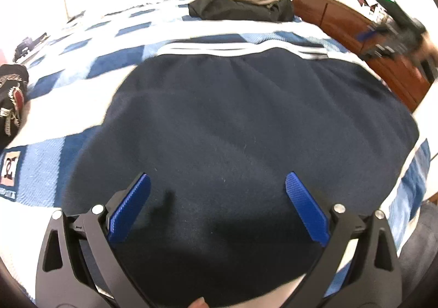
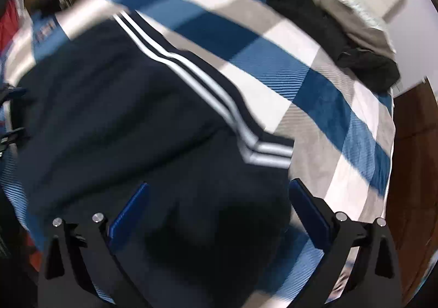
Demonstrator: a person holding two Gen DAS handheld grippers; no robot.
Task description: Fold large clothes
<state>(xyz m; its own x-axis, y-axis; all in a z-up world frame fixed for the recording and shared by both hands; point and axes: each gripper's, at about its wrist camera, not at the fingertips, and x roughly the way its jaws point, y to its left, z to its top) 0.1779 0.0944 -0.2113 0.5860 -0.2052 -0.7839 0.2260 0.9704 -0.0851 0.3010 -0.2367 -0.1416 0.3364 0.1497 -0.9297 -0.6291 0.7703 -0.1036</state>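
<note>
A large navy garment (image 1: 246, 121) with white stripes along its far edge lies folded flat on a blue-and-white checked bedspread (image 1: 90, 50). My left gripper (image 1: 217, 179) hangs open just above the garment's near part, blue pads wide apart with nothing between them. In the right wrist view the same navy garment (image 2: 115, 121) shows its white stripes (image 2: 191, 75) running diagonally. My right gripper (image 2: 217, 187) is open over the garment's striped corner, its right finger above the bedspread (image 2: 314, 94). The right gripper also appears blurred at the left wrist view's far right (image 1: 394, 31).
A pile of black and tan clothes (image 1: 241, 5) lies at the far side of the bed, seen too in the right wrist view (image 2: 342, 34). A dark printed garment (image 1: 12, 100) sits at the left. A wooden dresser (image 1: 356, 31) with small items stands on the right.
</note>
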